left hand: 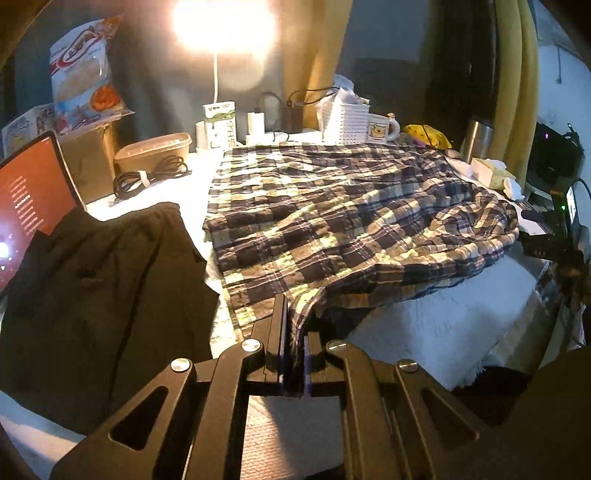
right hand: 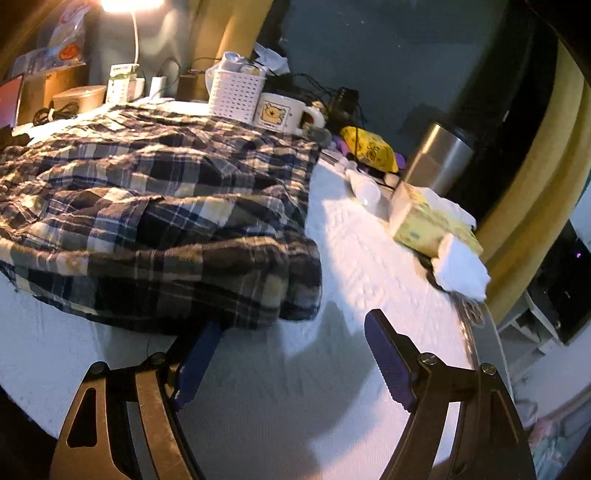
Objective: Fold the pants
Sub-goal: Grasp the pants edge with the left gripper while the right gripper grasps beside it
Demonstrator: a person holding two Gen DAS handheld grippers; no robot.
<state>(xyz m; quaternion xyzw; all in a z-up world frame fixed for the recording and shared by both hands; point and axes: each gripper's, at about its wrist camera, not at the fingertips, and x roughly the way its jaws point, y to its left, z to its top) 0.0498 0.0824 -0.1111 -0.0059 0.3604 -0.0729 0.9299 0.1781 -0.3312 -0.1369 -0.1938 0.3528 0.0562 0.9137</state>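
Grippers in the foreground, plaid pants behind. Left gripper (left hand: pixel 294 354): jaws closed tight on a near corner of the plaid pants (left hand: pixel 343 214), the pinched fabric rising in a small tent between the blue pads. Right gripper (right hand: pixel 291 354): jaws spread wide, nothing held; its left finger tip sits just under the overhanging near edge of the pants (right hand: pixel 155 206), while the right finger (right hand: pixel 388 358) stands over bare white table cover (right hand: pixel 369 258).

Middle ground: the pants lie rumpled across the cover, long axis running left to right along the near table edge as seen from either wrist view. The free right-hand end of the garment lies just ahead and to the left of the open right gripper, making that gripper the nearer one for the second corner; a short move left and forward would likely bring the hem between its pads. A dark garment (left hand: pixel 99 295) lies left of the pants.

Background: tissue box (right hand: pixel 424 225), steel tumbler (right hand: pixel 439 162), bear mug (right hand: pixel 280 112), white basket (right hand: pixel 234 92), lamp (left hand: pixel 221 22).
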